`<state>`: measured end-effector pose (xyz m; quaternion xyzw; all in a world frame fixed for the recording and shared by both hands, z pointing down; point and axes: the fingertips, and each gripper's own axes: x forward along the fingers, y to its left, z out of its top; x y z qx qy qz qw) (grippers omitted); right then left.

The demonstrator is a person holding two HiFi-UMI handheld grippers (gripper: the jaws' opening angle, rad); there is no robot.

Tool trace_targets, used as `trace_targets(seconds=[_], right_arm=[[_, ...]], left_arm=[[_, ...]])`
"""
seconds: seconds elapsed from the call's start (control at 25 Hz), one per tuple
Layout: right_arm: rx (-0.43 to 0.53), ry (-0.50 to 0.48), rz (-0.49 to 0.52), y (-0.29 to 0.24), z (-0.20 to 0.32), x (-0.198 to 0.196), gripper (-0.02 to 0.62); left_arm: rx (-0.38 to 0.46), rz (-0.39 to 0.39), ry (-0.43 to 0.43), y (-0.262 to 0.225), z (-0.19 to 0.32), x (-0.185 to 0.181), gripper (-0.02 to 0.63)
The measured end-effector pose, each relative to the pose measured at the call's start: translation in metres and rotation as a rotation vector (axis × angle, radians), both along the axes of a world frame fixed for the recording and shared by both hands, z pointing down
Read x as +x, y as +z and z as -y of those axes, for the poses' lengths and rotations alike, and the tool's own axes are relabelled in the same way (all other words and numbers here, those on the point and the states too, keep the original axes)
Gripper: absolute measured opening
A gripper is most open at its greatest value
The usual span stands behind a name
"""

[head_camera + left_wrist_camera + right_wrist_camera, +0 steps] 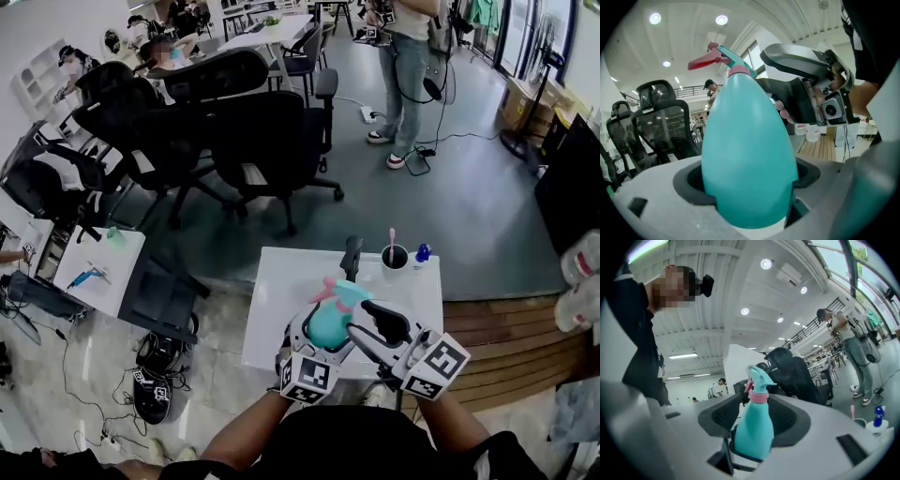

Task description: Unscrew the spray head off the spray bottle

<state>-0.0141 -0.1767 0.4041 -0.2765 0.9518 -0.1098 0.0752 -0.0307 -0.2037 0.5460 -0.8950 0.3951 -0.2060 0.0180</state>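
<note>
A teal spray bottle [328, 323] with a pink collar and a teal and pink spray head [336, 291] hangs just above the white table [281, 300]. My left gripper [322, 342] is shut on its round body; in the left gripper view the bottle [750, 159] fills the gap between the jaws [750, 199]. My right gripper [370, 323] sits at the bottle's right, near the neck. In the right gripper view the bottle [752, 430] stands between that gripper's [754, 423] wide-set jaws, and the pads do not appear to press on it.
A dark cup [395, 256] holding a pink stick and a small blue-capped bottle [422, 253] stand at the table's far edge. Black office chairs [272, 141] crowd beyond it, and a person [403, 84] stands further back. A wooden platform [506, 328] lies to the right.
</note>
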Motion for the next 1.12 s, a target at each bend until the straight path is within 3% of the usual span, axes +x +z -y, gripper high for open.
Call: trace_targets(seconds=[0.4, 0.56, 0.8, 0.96, 1.12], right_arm=[[-0.015, 0.101, -0.045, -0.003, 0.009, -0.009, 0.169], [-0.03, 0.106, -0.054, -0.002, 0.01, -0.012, 0.169], [-0.027, 0.1, -0.047, -0.005, 0.011, -0.015, 0.144], [-0.025, 0.053, -0.035, -0.007, 0.011, -0.015, 0.14], [0.033, -0.117, -0.049, -0.015, 0.001, -0.017, 0.137]], left_arm=[[0.029, 0.047, -0.059, -0.001, 0.004, -0.005, 0.462], [0.057, 0.081, -0.047, -0.002, 0.001, -0.003, 0.462], [0.053, 0.06, -0.037, -0.005, -0.001, 0.002, 0.462], [0.034, 0.028, 0.006, -0.006, -0.006, 0.007, 0.462], [0.013, -0.051, 0.116, -0.013, -0.019, 0.017, 0.462]])
